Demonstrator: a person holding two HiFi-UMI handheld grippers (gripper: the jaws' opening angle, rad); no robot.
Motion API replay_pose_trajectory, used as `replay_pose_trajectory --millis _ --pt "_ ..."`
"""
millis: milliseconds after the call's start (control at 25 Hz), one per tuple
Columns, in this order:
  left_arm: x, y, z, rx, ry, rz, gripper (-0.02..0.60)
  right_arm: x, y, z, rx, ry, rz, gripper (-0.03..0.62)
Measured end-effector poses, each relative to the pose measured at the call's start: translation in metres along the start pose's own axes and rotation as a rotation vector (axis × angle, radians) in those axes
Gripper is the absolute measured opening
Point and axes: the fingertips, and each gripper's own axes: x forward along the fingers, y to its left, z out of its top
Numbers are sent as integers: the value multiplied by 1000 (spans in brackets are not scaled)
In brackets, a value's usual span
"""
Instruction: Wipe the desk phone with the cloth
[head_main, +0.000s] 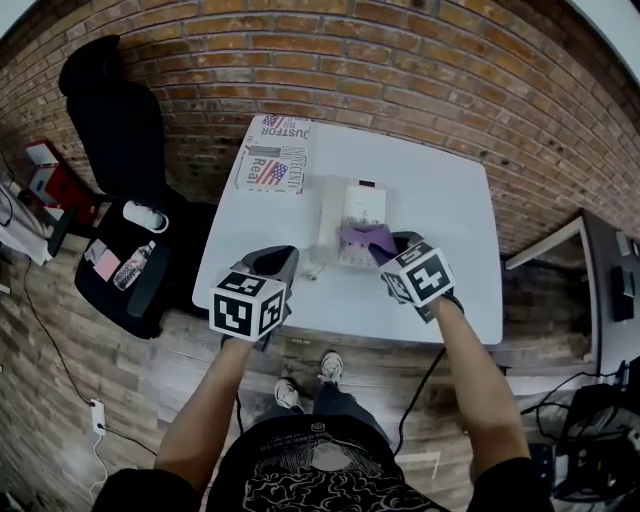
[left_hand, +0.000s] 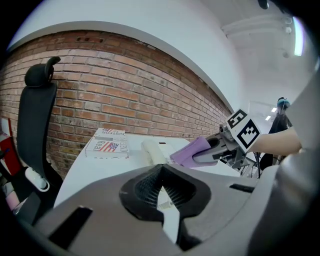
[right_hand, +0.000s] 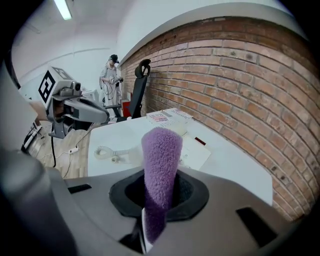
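A person standing at a white surface (head_main: 440, 200) against a brick wall holds the right gripper (right_hand: 159, 194) with its jaws clamped on a folded purple cloth (right_hand: 161, 150), which stands up out of them in the right gripper view. From the head view, the cloth hangs over the near end of the white desk phone (head_main: 352, 205), which sits near the middle of the surface; contact between the two cannot be made out. The left gripper (left_hand: 161, 187) is held above the surface's near edge, to the left of the phone and apart from it, its jaws pressed together with nothing between them. The phone's coiled cord (head_main: 313, 270) lies between the grippers. A printed cardboard box (head_main: 275, 155) rests at the far left corner, and a black office chair (head_main: 115, 120) stands beside the surface.
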Motion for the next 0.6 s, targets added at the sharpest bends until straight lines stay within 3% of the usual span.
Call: replay_pose_trajectory --millis 600 --pt "32 24 29 -48 -34 87 6 21 -75 100 -125 -103 0 46"
